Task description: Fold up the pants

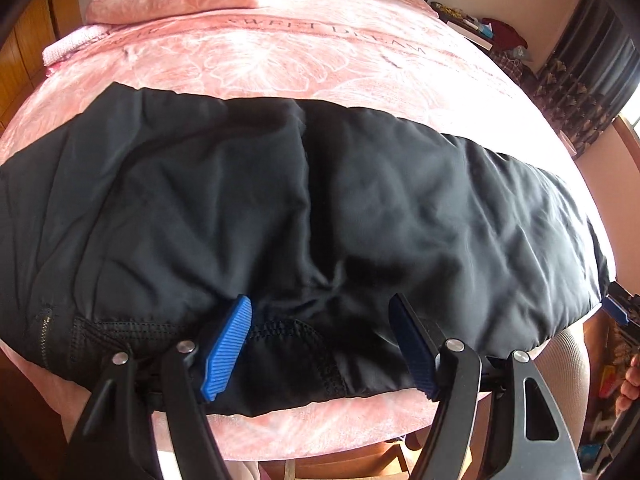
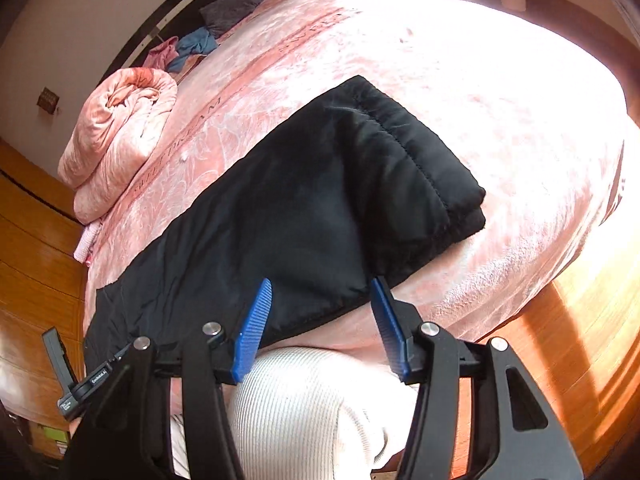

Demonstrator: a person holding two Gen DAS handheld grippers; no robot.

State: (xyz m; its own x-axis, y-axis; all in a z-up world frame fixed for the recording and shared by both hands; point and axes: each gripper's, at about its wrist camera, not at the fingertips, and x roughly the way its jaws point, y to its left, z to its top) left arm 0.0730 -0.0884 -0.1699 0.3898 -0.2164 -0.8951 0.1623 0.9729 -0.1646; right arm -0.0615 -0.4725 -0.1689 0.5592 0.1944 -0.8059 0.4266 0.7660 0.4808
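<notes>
Black padded pants [image 1: 320, 200] lie crosswise along the near edge of the pink bed [image 1: 300, 60], one leg on top of the other. The waist end with a zipper [image 1: 44, 328] and mesh lining is at the left. My left gripper [image 1: 320, 300] hovers open over the near edge by the waist, with fabric below its blue pads [image 1: 228, 352]. In the right wrist view the stitched hem end [image 2: 420, 168] points away. My right gripper [image 2: 320, 282] is open at the pants' [image 2: 300, 208] near edge, its pads apart from the cloth. The right gripper [image 1: 618, 312] also shows at the far right of the left view.
A rolled pink quilt [image 2: 120, 132] and loose clothes [image 2: 192, 46] lie toward the head of the bed. The person's knee in white ribbed fabric [image 2: 304, 400] is under my right gripper. Wooden floor [image 2: 580, 340] lies right of the bed. A cluttered bedside shelf [image 1: 468, 20] stands beyond.
</notes>
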